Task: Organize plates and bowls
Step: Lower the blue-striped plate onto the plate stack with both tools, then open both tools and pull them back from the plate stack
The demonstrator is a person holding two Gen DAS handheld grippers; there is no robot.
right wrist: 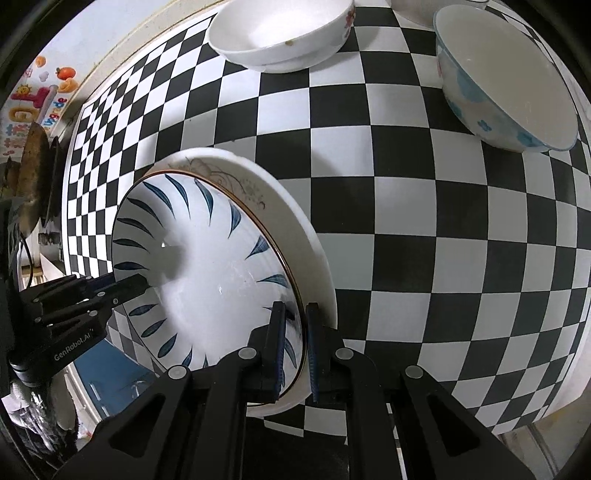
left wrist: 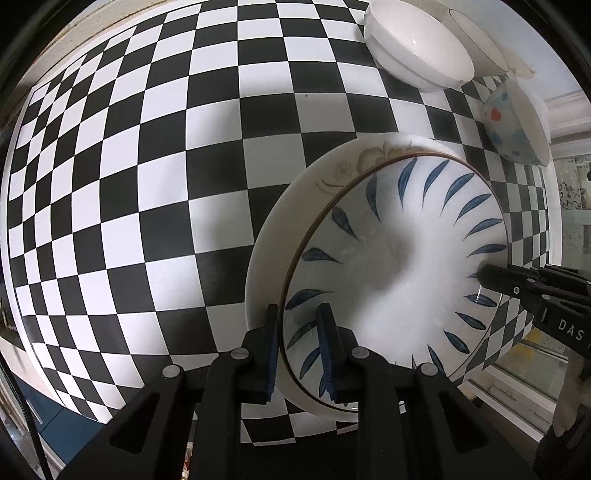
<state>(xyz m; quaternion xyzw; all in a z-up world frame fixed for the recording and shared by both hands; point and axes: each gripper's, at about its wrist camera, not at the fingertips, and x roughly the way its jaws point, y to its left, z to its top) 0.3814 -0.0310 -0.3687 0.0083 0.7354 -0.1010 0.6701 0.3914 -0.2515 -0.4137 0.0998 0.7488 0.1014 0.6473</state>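
A blue-leaf plate lies on a white floral plate on the checkered table. My left gripper is shut on the near rim of the blue-leaf plate, one finger inside it and one between the two plates. My right gripper is shut on the opposite rim of the same plate; the floral plate sits under it. Each gripper shows in the other's view, the right one and the left one.
A plain white bowl and a second white bowl stand at the back. A bowl with blue and red spots stands near the right edge; it also shows in the right wrist view, beside a white bowl.
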